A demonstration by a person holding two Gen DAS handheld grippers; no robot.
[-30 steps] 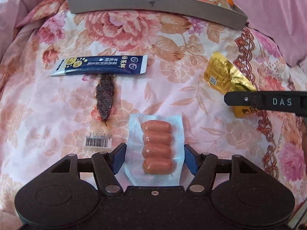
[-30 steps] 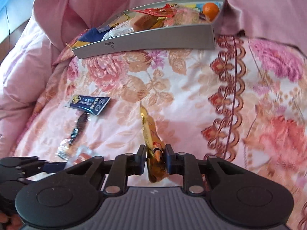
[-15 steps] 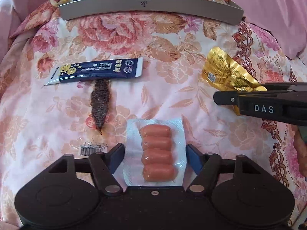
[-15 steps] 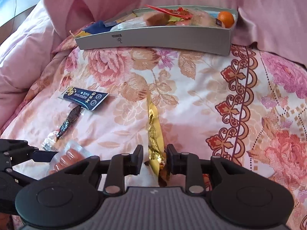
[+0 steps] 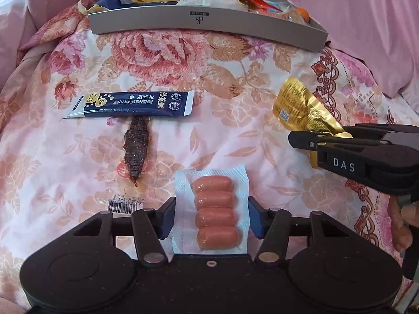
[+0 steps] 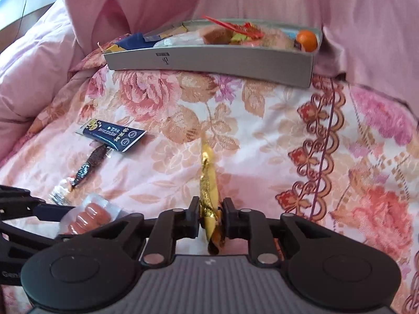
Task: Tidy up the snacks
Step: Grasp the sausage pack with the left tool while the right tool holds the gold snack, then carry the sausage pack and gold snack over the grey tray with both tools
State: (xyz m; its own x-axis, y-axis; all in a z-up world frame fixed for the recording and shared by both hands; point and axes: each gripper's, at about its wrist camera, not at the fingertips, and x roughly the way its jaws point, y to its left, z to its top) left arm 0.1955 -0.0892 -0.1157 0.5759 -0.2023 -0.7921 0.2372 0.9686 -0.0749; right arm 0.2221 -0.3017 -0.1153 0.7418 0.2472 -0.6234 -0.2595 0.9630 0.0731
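Gold foil packet point(image 6: 208, 196), pinched edge-on at its lower end by the narrowed jaws of the right gripper point(image 6: 210, 221); its crinkled upper end stands free above the bedspread point(image 6: 262, 136). Judged light, thin and floppy, with a slick foil skin: a grip near the sealed end should hold, though the free end may sag or swing. In the left view the same packet shows a flat, shiny face with small print and a label.

Sausage pack point(image 5: 213, 209): four pink sausages side by side in clear, white-edged plastic, lying flat on the bedspread between the wide-open jaws of the left gripper point(image 5: 210, 216), which flank its long edges; whether they touch it cannot be told. Likely soft but firmer than the foil; the long edges suit a hold.

Beyond: blue sachet point(image 5: 131, 104), dark dried-fish strip point(image 5: 136, 149), and grey tray point(image 5: 207, 23) filled with snacks at the far edge.
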